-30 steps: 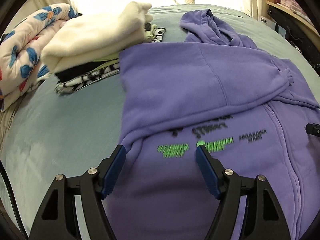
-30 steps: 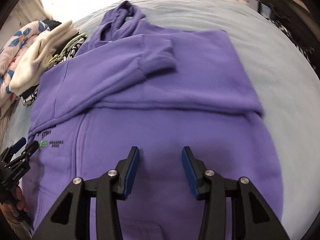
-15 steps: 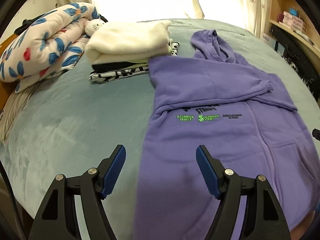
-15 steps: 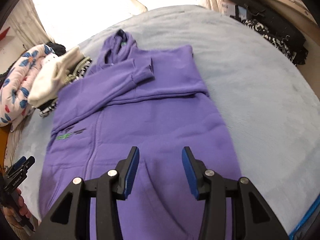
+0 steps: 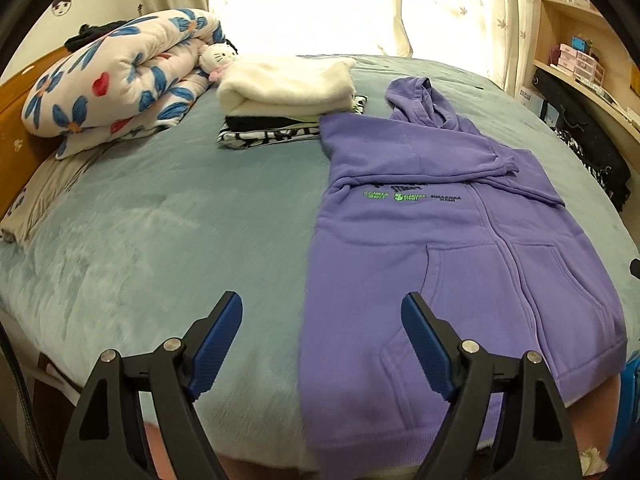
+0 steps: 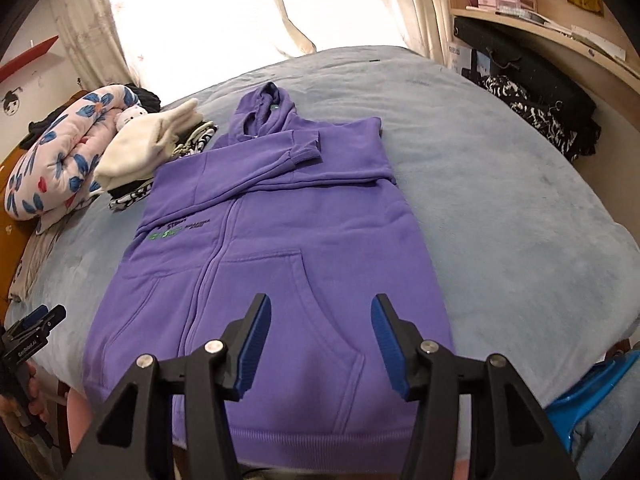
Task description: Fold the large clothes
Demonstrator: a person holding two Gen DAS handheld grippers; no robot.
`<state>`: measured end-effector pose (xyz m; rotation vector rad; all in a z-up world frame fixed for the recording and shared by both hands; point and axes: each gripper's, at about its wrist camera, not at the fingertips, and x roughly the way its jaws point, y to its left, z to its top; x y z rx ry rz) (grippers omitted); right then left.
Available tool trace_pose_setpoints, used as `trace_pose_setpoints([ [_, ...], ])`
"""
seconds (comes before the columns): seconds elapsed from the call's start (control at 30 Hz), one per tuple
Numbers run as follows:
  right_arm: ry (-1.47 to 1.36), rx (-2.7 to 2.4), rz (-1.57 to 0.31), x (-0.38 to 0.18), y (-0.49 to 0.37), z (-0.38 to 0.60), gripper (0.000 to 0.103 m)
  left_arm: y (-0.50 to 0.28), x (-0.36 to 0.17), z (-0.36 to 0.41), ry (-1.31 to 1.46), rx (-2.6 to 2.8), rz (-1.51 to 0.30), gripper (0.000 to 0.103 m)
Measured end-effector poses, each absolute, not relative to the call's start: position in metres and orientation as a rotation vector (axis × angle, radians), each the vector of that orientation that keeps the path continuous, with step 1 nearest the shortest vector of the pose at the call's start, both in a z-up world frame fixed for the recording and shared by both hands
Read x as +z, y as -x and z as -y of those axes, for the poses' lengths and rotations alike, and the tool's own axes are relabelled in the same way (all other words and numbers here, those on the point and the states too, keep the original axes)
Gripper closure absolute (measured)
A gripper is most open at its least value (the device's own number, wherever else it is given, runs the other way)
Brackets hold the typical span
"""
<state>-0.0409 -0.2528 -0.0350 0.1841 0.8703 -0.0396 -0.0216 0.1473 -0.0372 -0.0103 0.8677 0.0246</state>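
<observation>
Left wrist view: the left gripper [image 5: 322, 334] is hanging spread and empty above the near edge of the bed [image 5: 160, 240], and it is now sitting much farther back than a second ago, when it was low over the chest print. The right gripper [image 6: 318, 338] is likewise spread, holding nothing, and has pulled back from close over the body to above the hem. Both retreats are suggesting the sleeve folds are finished and the next grasp is probably going to be at the hem corners (a judgement only).

The purple hoodie [image 6: 276, 248] is lying front-up on the bed, hood pointing toward the window, hem nearest the person and slightly overhanging the bed edge. Both sleeves are lying folded across the chest, one cuff [image 6: 310, 148] resting on top. The zip and kangaroo pocket are showing; the fabric is looking thick and mostly flat.

A stack of folded clothes [image 5: 288, 96] is sitting just beside the hoodie's shoulder, with a floral quilt [image 5: 116, 80] beyond it.
</observation>
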Motion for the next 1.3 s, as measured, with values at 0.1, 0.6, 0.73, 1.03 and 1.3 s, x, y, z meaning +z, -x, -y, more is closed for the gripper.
trace_pose_setpoints([
  [0.1,-0.150,-0.038,-0.829,-0.028,0.059,0.251,0.050,0.037,-0.036,-0.156,0.020,0.029,-0.855,0.022],
  [0.6,-0.043,-0.067,-0.835,-0.084,0.108,0.305,0.050,0.071,-0.108,-0.172,0.073,-0.092,-0.888,0.022],
  [0.73,-0.109,-0.053,-0.885,-0.106,0.112,0.325,0.050,0.066,-0.129,-0.175,0.132,-0.094,-0.934,0.022],
  [1.03,-0.156,0.093,-0.915,-0.126,0.110,0.305,0.050,0.062,-0.140,-0.178,0.198,-0.114,-0.937,0.017],
  [1.3,-0.173,0.115,-0.937,-0.139,0.109,0.305,0.051,0.059,-0.144,-0.179,0.204,-0.126,-0.940,0.016],
])
